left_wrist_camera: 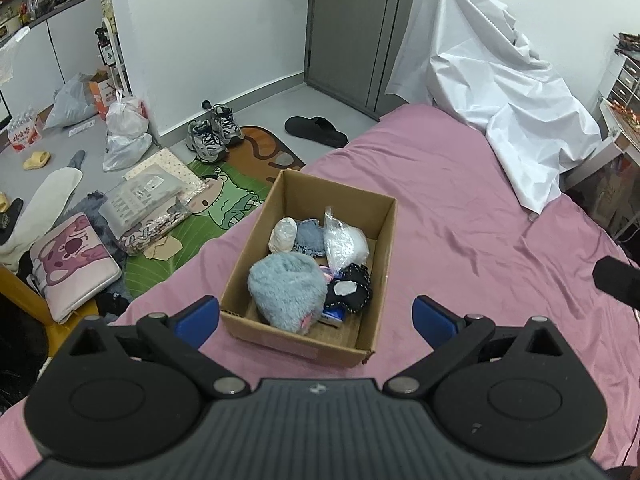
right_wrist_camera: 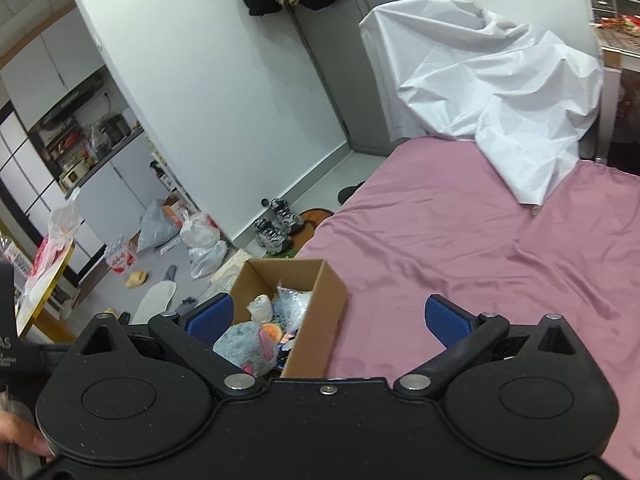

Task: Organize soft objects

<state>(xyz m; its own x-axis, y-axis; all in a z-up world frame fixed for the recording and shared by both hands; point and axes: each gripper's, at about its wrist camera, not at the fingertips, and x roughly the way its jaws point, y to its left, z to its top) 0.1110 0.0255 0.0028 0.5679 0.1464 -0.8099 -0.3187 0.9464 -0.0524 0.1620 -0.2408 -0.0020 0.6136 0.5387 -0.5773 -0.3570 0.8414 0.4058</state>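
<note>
- While we hold both grippers over the pink bed (left_wrist_camera: pixel 460 200), the cardboard box (left_wrist_camera: pixel 384 248) sits on the sheet near the bed's left edge, top open.
- Left gripper (left_wrist_camera: pixel 316 316): jaws spread wide, nothing between the blue pads (left_wrist_camera: pixel 198 318); they straddle the near end of the box without touching it.
- Right gripper (right_wrist_camera: pixel 328 320): jaws also spread wide, empty. From its camera the box (right_wrist_camera: pixel 320 320) lies low and left, partly behind the left pad.
- Inside the box, all loose:
  - fluffy grey-blue plush toy (left_wrist_camera: pixel 286 292) at the near end, filling most of the width; right view shows an orange patch and a pink ear on it
  - black soft item with white stitching (left_wrist_camera: pixel 350 290) just right of the plush, touching it
  - clear plastic bag (left_wrist_camera: pixel 344 242) with white filling, toward the far right
  - small blue-grey knitted piece (left_wrist_camera: pixel 308 236) at the far end
  - white wrapped bundle (left_wrist_camera: pixel 282 234) beside it, far left corner
- Something small and blue is under the plush; we cannot tell what.
- White sheet (left_wrist_camera: pixel 500 92) is heaped at the bed's far end, well apart from the box.
- Sneakers (left_wrist_camera: pixel 214 132) stand on the floor by the wall.
</note>
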